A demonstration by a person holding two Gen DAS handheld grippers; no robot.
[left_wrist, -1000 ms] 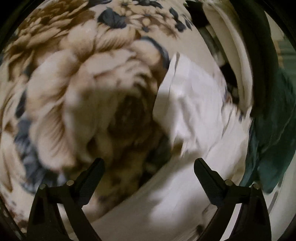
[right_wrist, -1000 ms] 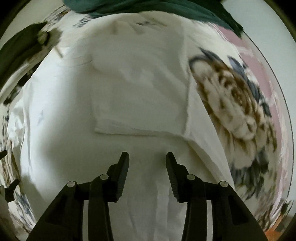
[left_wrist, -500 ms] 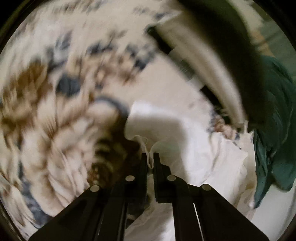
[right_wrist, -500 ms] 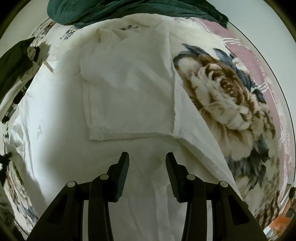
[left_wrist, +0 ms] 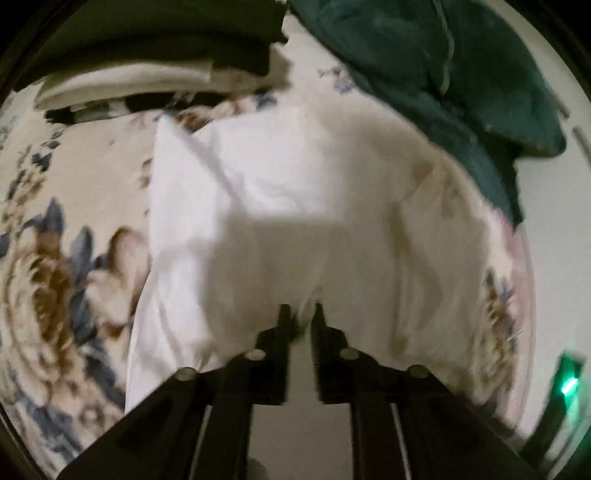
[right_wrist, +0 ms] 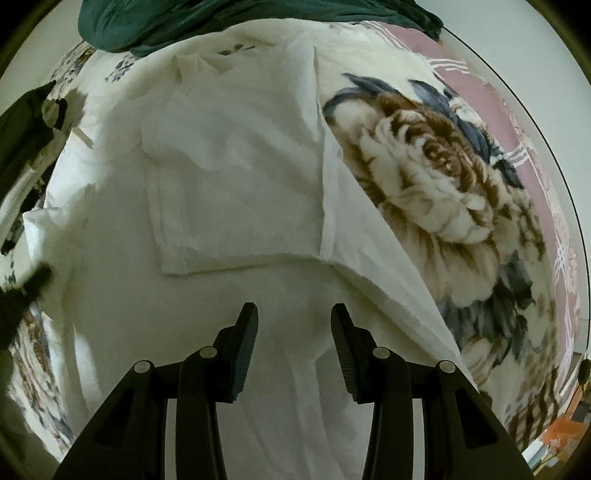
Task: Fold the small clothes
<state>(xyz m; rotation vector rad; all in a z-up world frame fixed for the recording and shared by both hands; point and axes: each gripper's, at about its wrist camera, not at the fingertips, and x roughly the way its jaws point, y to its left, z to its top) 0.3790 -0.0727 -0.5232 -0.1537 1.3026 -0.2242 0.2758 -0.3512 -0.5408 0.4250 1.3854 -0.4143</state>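
My left tongs [left_wrist: 298, 314] are pinched nearly shut on the edge of the white shirt [left_wrist: 295, 206], which lies spread on the flowered blanket [right_wrist: 443, 177]; I'd carry that edge across low and flat. My right tongs [right_wrist: 294, 317] hover half open, empty. Beyond: one shirt, one green garment [right_wrist: 221, 18], one dark stack [left_wrist: 147, 44]

Left claw [left_wrist: 300, 320] pinched on white garment [left_wrist: 280, 206] over floral blanket [left_wrist: 55, 258], green cloth [left_wrist: 443, 66] beyond
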